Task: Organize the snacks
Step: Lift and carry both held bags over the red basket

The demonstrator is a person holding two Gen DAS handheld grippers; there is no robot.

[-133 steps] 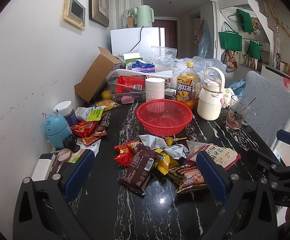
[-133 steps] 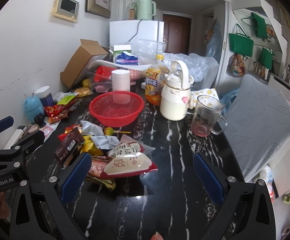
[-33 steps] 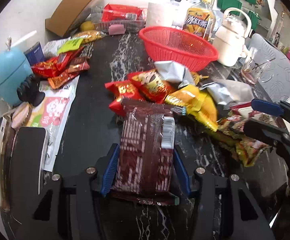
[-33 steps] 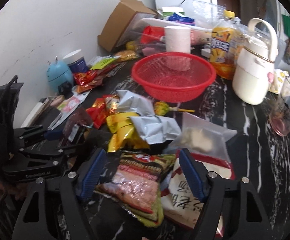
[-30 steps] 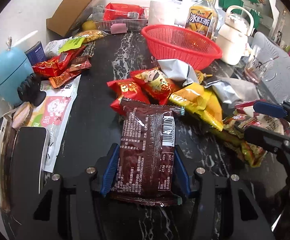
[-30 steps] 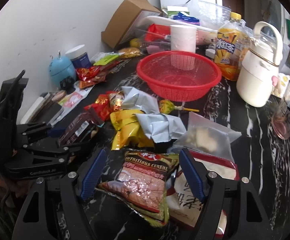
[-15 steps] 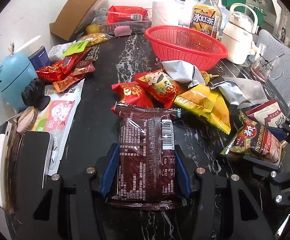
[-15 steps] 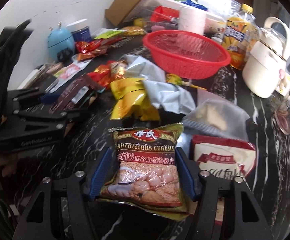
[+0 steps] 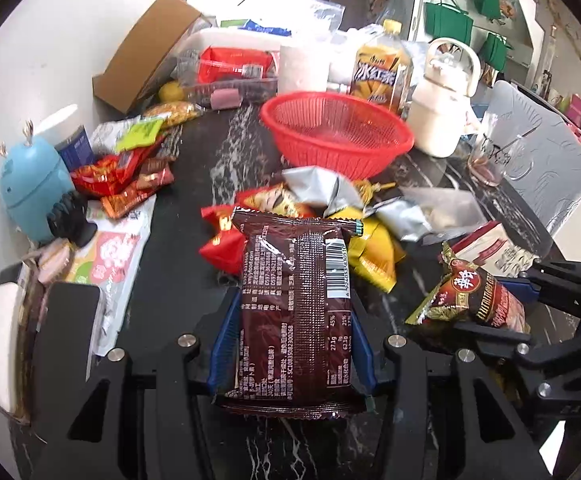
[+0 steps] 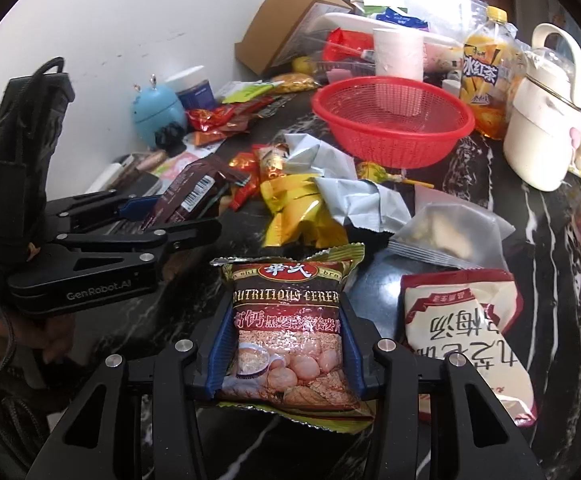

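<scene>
Snack packets point(image 9: 294, 312) point(image 10: 288, 332) clamped in both tools.

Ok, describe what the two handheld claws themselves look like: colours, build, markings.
Both are black angular frames with silver bolt heads and blue ribbed pads on the inside of each finger. The left claw, seen side-on from the right wrist view, carries white "GenRobot.AI" lettering and a tall black handle wrapped in a strap with a dark cord. The right claw shows the same triangular cut-outs.

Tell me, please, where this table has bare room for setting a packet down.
Bare table runs between the red wrappers by the wall and the central snack pile. The red basket is empty. Around the kettle it is crowded.
</scene>
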